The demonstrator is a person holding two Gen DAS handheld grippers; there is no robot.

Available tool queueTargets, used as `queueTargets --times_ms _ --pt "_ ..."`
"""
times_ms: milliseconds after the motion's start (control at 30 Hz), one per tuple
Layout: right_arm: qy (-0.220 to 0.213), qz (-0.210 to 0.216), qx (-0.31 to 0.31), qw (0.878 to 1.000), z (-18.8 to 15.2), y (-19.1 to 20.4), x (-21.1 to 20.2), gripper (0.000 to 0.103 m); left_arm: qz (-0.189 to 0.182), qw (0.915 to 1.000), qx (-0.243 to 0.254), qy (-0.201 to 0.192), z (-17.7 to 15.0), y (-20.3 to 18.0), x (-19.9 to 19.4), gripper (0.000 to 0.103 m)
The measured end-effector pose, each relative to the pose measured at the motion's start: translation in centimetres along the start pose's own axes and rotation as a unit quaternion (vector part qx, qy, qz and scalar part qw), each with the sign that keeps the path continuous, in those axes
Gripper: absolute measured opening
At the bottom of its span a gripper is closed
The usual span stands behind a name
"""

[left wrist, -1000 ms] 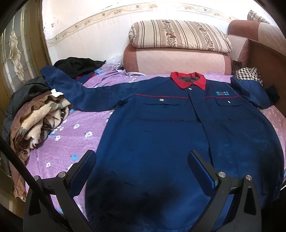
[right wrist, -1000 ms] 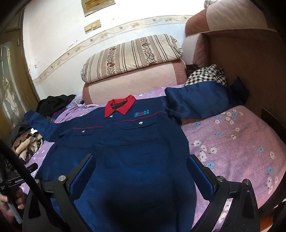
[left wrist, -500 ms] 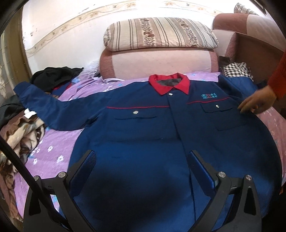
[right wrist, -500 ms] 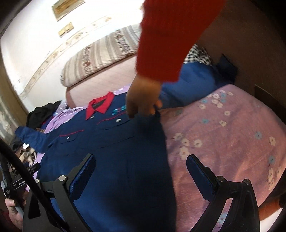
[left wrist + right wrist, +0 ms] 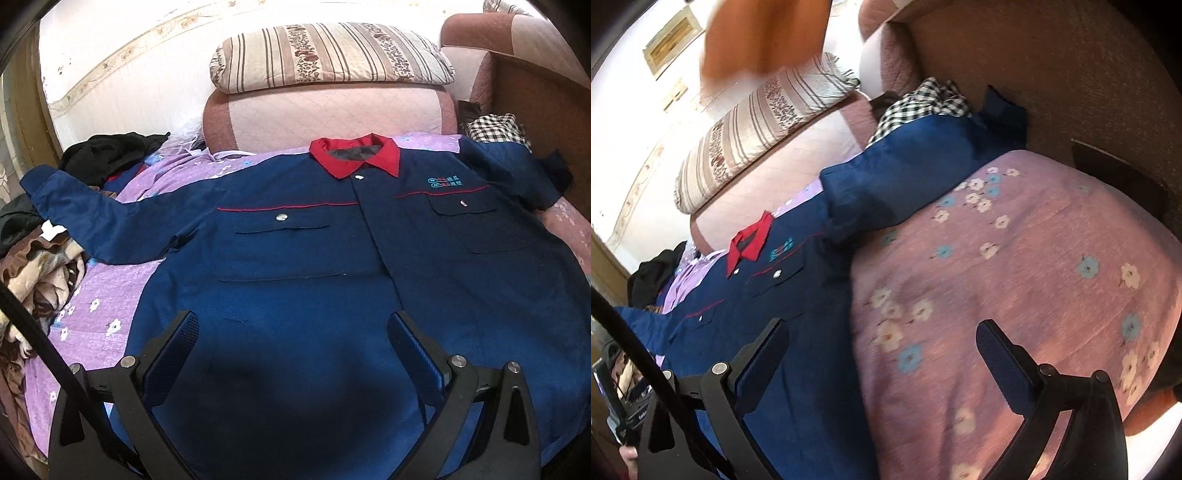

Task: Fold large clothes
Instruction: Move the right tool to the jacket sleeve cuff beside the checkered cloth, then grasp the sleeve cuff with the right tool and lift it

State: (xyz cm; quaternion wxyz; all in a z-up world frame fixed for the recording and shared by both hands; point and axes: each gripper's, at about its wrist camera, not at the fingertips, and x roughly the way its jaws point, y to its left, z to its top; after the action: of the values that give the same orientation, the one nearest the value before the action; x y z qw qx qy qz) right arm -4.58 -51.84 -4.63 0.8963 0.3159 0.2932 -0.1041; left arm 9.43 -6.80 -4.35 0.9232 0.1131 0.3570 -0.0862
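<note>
orange sleeve (image 5: 764, 37) blurred; jacket (image 5: 332, 277) hem cut off

bed (image 5: 110, 295), purple floral sheet | blue jacket (image 5: 314, 277) spread flat; clothes pile (image 5: 37, 266) at left edge

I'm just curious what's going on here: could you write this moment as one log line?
stage: before first fold | jacket: flat on bed, sleeves out | left gripper: open, empty | right gripper: open, empty
</note>
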Motion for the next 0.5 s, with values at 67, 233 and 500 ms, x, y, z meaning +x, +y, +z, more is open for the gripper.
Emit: queueTargets --times_ms 67,233,500 --pt "0.001 0.002 0.01 1.0 0.8 -0.8 0.3 0.103 0.003 1.0 0.004 -0.005 0.0 -0.2 0.1 0.102" --pt "-0.021 0.022 0.069 0.997 5.7 -3.9 1.7 0.103 -0.006 1.0 0.001 -0.005 0.2 -0.4 0.5 0.102" --pt "-0.043 -0.023 0.126 0.991 14.7 -10.7 5.3 0.086 -0.012 0.9999 0.006 0.008 0.1 -0.8 1.7 0.102"
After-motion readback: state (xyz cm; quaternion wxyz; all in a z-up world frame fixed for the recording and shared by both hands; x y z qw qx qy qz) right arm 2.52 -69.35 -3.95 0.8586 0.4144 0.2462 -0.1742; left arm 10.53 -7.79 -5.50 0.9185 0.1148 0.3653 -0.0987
